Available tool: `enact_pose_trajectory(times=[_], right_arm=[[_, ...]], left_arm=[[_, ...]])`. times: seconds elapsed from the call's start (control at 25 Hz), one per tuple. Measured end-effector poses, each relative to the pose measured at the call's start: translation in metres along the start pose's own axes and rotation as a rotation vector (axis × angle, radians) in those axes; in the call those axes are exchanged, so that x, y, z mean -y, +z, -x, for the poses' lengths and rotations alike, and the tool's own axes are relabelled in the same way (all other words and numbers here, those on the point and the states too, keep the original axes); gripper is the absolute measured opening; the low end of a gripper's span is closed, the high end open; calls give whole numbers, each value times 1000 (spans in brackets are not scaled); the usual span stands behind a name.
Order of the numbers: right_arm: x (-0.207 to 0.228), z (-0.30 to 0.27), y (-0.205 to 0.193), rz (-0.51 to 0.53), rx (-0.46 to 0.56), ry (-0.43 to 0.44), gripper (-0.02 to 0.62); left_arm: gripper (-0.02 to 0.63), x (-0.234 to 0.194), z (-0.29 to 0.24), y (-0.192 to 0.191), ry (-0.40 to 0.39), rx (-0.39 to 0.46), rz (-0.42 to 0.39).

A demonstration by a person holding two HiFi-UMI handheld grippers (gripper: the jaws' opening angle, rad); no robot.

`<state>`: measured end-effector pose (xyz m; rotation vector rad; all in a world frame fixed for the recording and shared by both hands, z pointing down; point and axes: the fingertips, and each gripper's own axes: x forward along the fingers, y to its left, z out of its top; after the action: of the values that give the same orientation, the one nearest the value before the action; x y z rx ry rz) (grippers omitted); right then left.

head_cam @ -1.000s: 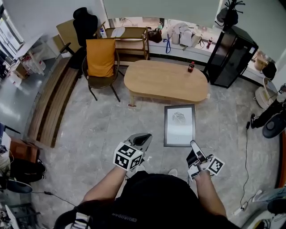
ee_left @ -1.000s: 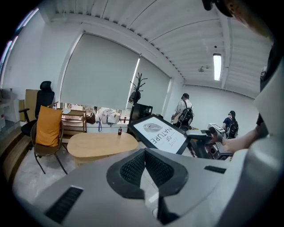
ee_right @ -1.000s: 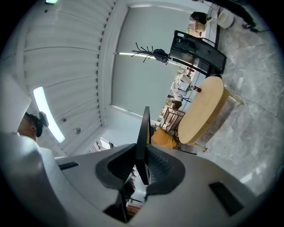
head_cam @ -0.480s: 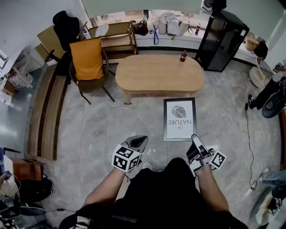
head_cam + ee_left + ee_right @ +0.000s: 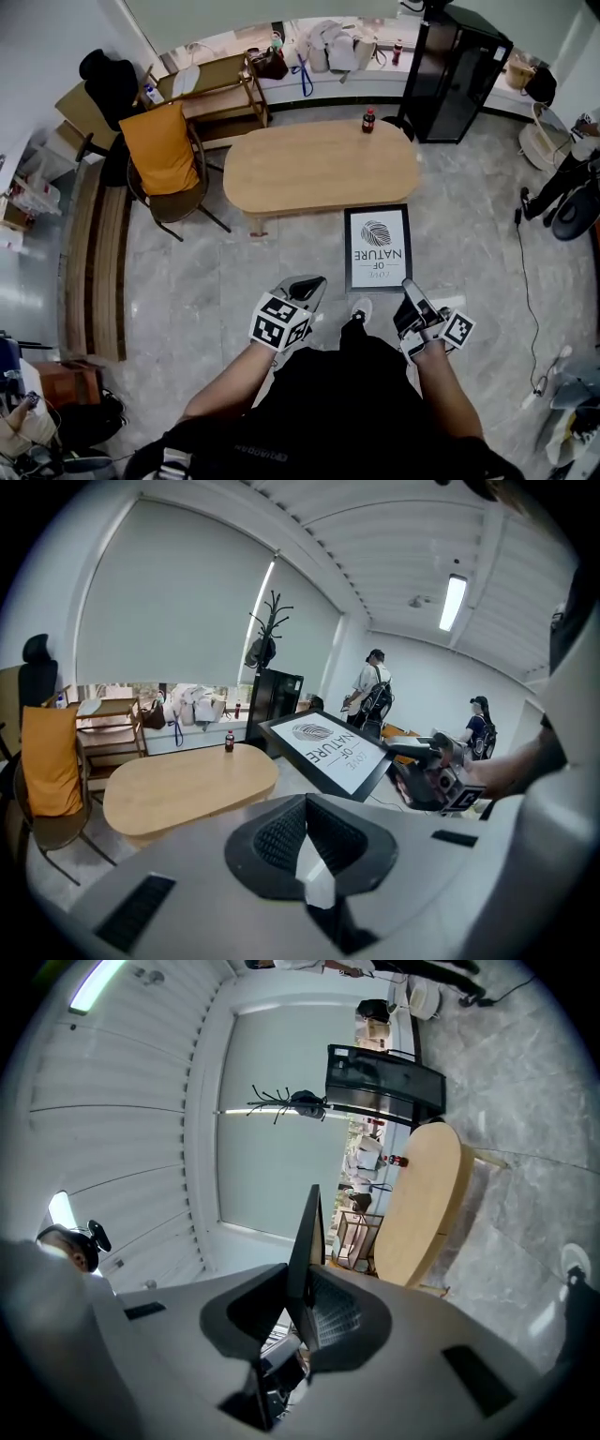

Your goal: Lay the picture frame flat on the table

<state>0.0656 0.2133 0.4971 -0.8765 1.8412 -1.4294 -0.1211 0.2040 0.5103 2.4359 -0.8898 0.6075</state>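
Observation:
In the head view, the black picture frame (image 5: 377, 247), with a white leaf print, hangs over the floor just short of the oval wooden table (image 5: 319, 169). My right gripper (image 5: 410, 292) is shut on its near lower corner. In the right gripper view the frame's edge (image 5: 309, 1232) stands upright between the pads. My left gripper (image 5: 314, 286) is shut and holds nothing, off to the left of the frame. From the left gripper view the frame (image 5: 328, 752) tilts face-up to the right of the table (image 5: 187, 785).
A dark bottle (image 5: 368, 120) stands at the table's far edge. A chair with an orange cushion (image 5: 164, 155) sits left of the table, a black cabinet (image 5: 455, 70) at the back right, a wooden shelf (image 5: 211, 89) behind. Two people (image 5: 373, 682) stand far off.
The view has moved toward the table. The frame, still in my right gripper, now hangs close to the table's near edge with its print showing. My left gripper stays shut beside it.

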Motion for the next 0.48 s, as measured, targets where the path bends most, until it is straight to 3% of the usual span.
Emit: enact_pose_trajectory(times=[0.16,0.28,0.48], right_arm=[[12,-39,65,4,-14,21,66],[26,-59,108,27,-42,14,66],[51,-91,158,1,-54,23,66]], left_arm=[[5,-1,-51,55,-14,-9,-46],[5,-14,-84,82,18,-23,-62],[5,-36,-130,101,73,-54,-29]])
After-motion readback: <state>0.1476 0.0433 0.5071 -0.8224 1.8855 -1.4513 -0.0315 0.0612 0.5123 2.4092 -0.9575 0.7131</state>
